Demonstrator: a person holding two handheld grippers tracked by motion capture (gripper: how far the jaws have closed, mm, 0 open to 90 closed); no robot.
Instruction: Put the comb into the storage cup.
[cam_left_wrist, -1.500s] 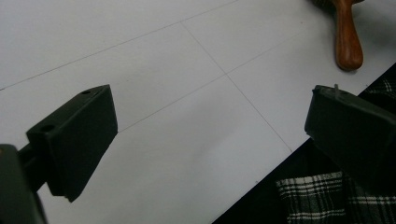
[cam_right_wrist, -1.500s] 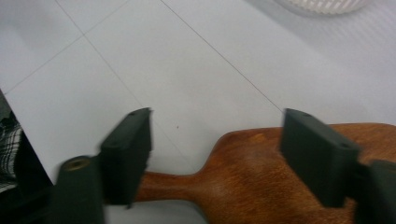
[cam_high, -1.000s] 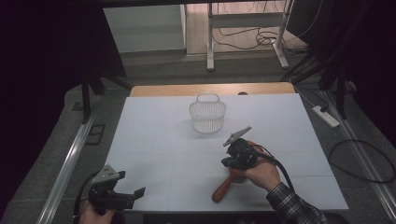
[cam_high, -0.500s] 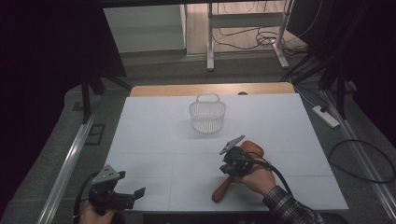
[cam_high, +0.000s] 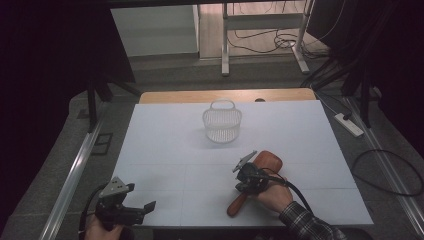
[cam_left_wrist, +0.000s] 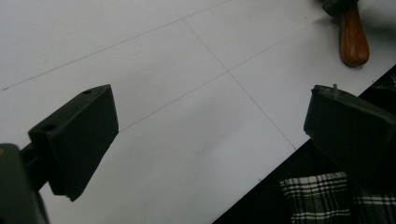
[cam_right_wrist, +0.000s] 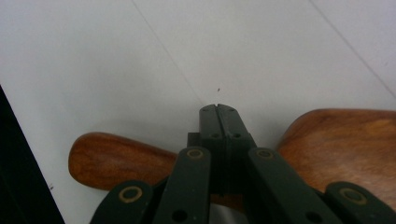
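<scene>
right gripper (cam_high: 245, 176) lower, shifted left over wooden spatula (cam_high: 260, 172)

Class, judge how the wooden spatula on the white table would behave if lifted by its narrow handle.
The wooden spatula looks solid, so probably stiff. Its broad blade likely makes it head-heavy, prone to tipping. The flat shape shouldn't roll.

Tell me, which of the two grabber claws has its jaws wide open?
The left gripper, at the table's near left corner: its two black jaws stand far apart over bare white table. The right gripper has its jaws pressed together above the wooden spatula.
</scene>
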